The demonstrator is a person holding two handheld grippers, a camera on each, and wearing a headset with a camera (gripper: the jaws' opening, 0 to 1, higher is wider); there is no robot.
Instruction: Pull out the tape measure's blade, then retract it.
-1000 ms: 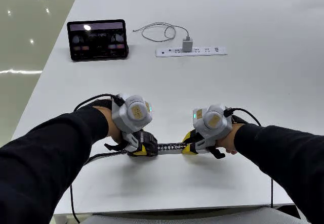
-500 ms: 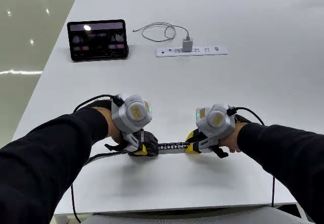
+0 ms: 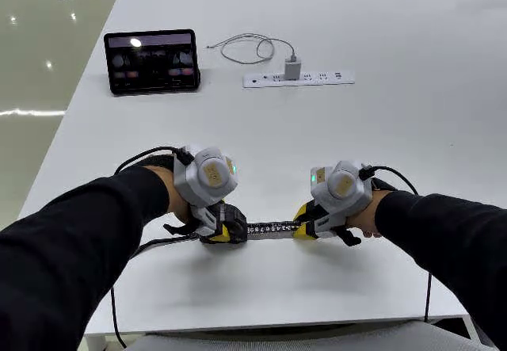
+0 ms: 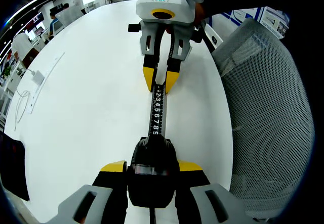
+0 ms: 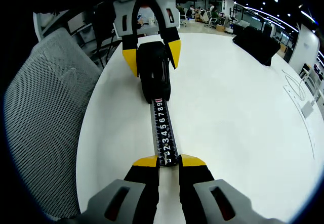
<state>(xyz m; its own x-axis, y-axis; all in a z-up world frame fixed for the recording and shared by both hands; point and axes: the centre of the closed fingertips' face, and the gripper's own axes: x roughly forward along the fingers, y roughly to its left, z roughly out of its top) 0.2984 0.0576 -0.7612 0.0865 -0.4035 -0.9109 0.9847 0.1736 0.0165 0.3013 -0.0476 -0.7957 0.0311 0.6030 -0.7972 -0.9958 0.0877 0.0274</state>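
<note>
A black tape measure case (image 3: 230, 227) (image 4: 152, 168) (image 5: 153, 70) sits near the table's front edge, clamped between the yellow-tipped jaws of my left gripper (image 3: 223, 230) (image 4: 152, 167). Its numbered blade (image 3: 273, 228) (image 4: 157, 110) (image 5: 163, 133) runs out to the right, lying just above the white tabletop. My right gripper (image 3: 303, 229) (image 5: 167, 161) is shut on the blade's free end. In the left gripper view the right gripper (image 4: 160, 80) pinches the blade tip; in the right gripper view the left gripper (image 5: 151, 57) straddles the case.
A tablet (image 3: 151, 61) lies at the back left of the white table (image 3: 396, 129). A power strip (image 3: 299, 79) with a charger and coiled cable (image 3: 252, 48) is behind the middle. A mesh chair (image 4: 263, 107) stands at the table's front edge.
My right gripper has moved to the right with the blade's end, and more of the numbered blade shows between the two grippers. The left gripper and case have stayed put.
</note>
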